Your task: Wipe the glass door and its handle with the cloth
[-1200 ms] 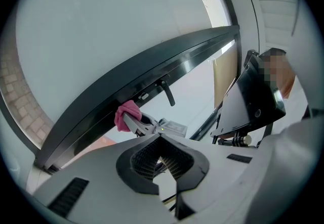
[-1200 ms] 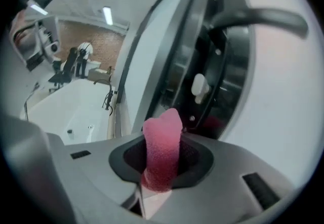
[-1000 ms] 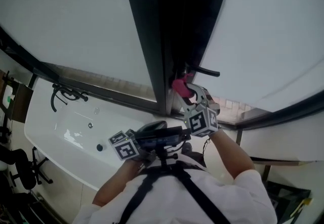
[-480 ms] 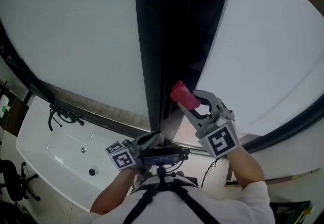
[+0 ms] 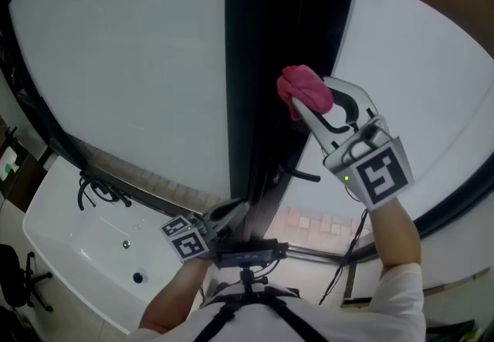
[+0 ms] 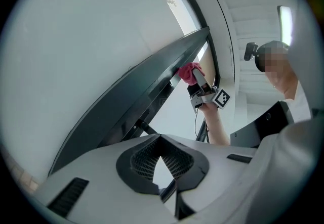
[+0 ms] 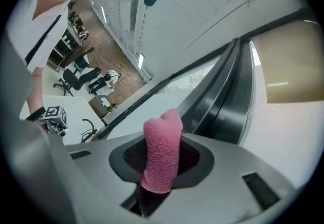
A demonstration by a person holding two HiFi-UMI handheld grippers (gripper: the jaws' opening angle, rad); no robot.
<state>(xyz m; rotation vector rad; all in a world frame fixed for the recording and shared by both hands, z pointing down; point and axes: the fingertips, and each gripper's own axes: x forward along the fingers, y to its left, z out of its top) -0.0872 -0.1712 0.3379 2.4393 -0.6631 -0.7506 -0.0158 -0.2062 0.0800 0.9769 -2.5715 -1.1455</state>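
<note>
Cloth (image 5: 305, 92) is pink, fuzzy and rolled into a fat lump. The right gripper (image 5: 302, 106) pinches it tight between its 2 jaws, and the top of the roll pokes out past the tips. In the head view it sits near 1 o'clock, up against the dark frame (image 5: 255, 62) of the glass door (image 5: 131, 47). The glass is milky white. A small black handle (image 5: 297, 173) sticks out lower down.

The only print is black and white squares on each marker cube (image 5: 378, 176).

The left gripper (image 5: 231, 213) waits near 6 o'clock. Its own view shows its jaw tips pressed together with nothing between them. Only the right gripper view shows office chairs (image 7: 76, 79), at 9 o'clock.
</note>
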